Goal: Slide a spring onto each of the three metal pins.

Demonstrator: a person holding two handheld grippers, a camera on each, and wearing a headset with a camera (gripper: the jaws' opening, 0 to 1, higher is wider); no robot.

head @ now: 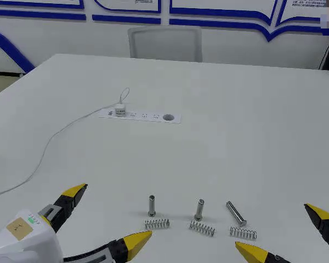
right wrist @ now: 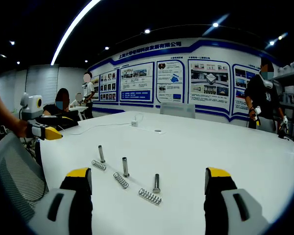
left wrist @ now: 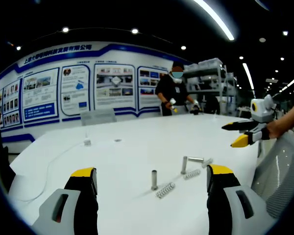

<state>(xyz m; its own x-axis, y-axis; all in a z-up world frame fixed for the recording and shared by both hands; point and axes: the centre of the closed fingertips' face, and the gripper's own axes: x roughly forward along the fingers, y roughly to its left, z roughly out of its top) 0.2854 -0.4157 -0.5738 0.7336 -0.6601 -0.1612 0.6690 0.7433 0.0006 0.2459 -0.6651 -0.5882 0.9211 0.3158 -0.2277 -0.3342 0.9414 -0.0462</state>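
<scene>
Three silver metal pins [head: 152, 205] wait bare beside small coiled steel springs [head: 157, 223] on the white table [head: 236, 137], so we have everything left, our left gripper [head: 105, 216] and right gripper [head: 285, 231] spread wide, holding nothing.

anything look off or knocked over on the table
The right pin lies on its side on the table, angled away, while the left pin and middle pin stand upright. Nothing else stands out.
</scene>
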